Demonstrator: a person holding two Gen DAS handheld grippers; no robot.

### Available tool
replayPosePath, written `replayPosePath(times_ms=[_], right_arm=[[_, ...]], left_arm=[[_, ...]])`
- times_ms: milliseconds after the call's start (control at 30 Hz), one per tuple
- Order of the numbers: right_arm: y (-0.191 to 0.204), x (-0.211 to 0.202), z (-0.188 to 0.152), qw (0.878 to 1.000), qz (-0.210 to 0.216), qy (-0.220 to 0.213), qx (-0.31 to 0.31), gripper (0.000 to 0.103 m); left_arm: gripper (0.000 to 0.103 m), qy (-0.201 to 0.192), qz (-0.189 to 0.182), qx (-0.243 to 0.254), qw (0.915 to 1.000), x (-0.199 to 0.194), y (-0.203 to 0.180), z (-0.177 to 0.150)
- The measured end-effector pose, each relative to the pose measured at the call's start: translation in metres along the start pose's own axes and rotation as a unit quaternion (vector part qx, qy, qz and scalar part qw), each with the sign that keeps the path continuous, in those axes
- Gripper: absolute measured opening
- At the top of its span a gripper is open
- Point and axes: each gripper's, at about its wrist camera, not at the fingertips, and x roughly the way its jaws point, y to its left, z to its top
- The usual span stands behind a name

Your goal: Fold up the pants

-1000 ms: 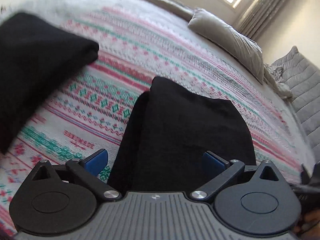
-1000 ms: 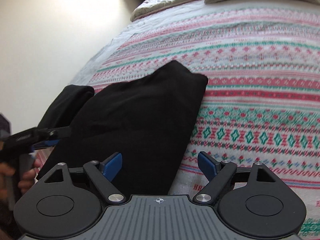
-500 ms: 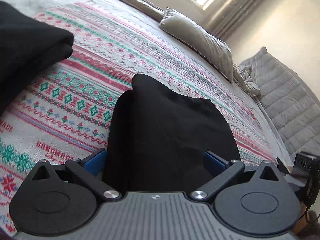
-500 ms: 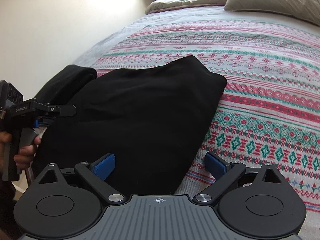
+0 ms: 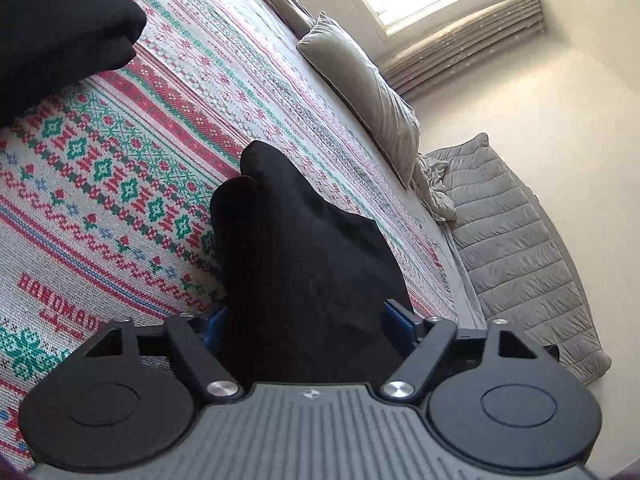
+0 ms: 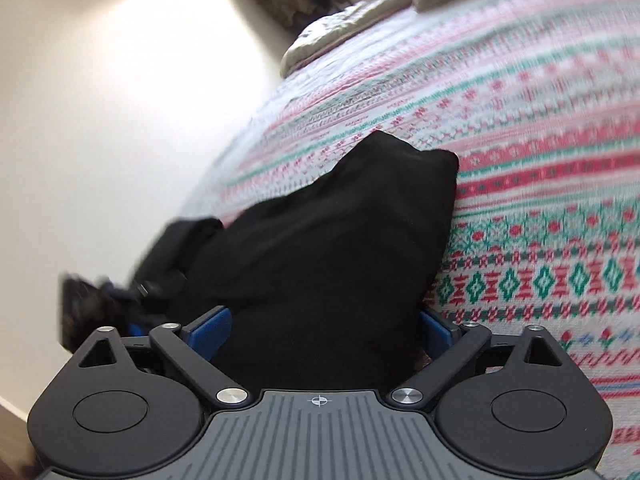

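1. The black pants (image 5: 304, 264), soft and matte, are seen folded into a thick slab on the bed's knitted cover (image 5: 120, 184), banded in red and green.
2. The left tongs (image 5: 308, 326) have just been closing; cloth lies between the blue pads, but a grip cannot be told.
3. The right tongs (image 6: 320, 332) are spread wide astride the same fabric (image 6: 340, 232), and it cannot be told whether it is pinched.
4. A grey pillow (image 5: 360, 84) is propped beyond.
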Motion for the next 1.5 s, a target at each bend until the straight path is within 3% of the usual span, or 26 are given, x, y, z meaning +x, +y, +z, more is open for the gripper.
replayPosePath(times_ms=[133, 267, 400, 467, 567, 767, 833, 967, 1233, 1300, 1400, 1433, 1500], right_arm=[[-0.017, 0.0, 0.004, 0.997, 0.018, -0.002, 0.073, 0.078], [-0.013, 0.009, 0.002, 0.998, 0.011, -0.004, 0.069, 0.068], [-0.005, 0.02, -0.001, 0.999, 0.007, -0.013, 0.044, 0.059], [-0.005, 0.024, -0.004, 0.999, -0.006, -0.019, 0.03, 0.037], [-0.006, 0.023, -0.009, 0.999, -0.014, -0.031, 0.032, 0.025], [0.004, 0.002, -0.004, 0.998, -0.003, -0.049, 0.032, 0.015], [0.009, -0.013, -0.001, 0.998, 0.008, -0.056, 0.027, 0.014], [0.013, -0.045, 0.003, 0.998, -0.018, -0.064, 0.01, 0.014], [-0.041, -0.107, 0.02, 0.989, -0.054, -0.1, 0.089, 0.014], [-0.054, -0.114, 0.025, 0.989, -0.06, -0.098, 0.095, 0.015], [-0.09, -0.112, 0.022, 0.983, -0.08, -0.077, 0.144, 0.031], [-0.104, -0.109, 0.02, 0.979, -0.081, -0.074, 0.169, 0.039], [-0.127, -0.106, 0.019, 0.975, -0.032, -0.079, 0.204, 0.04]], left_arm=[[0.06, -0.007, 0.0, -0.024, 0.9997, -0.001, 0.009, 0.0], [0.045, -0.013, 0.001, -0.049, 0.9987, 0.0, 0.015, -0.001], [0.041, -0.019, 0.001, -0.062, 0.9979, 0.002, 0.012, -0.004], [0.039, -0.023, -0.001, -0.068, 0.9974, 0.003, 0.01, -0.007], [0.035, -0.031, -0.001, -0.075, 0.9967, 0.005, 0.006, -0.011], [0.032, -0.045, -0.019, -0.063, 0.9968, 0.01, -0.019, -0.011], [0.032, -0.043, -0.026, -0.053, 0.9973, 0.017, -0.032, -0.012], [0.032, -0.022, -0.028, -0.026, 0.999, 0.046, -0.061, -0.015], [0.031, 0.008, -0.053, -0.013, 0.9985, 0.103, -0.098, -0.019], [0.031, 0.014, -0.028, -0.014, 0.9994, 0.113, -0.099, -0.019], [0.033, 0.027, 0.041, -0.017, 0.9987, 0.128, -0.089, -0.015], [0.035, 0.032, 0.037, -0.02, 0.9986, 0.13, -0.085, -0.012], [0.036, 0.046, 0.02, -0.031, 0.9983, 0.13, -0.075, -0.005]])
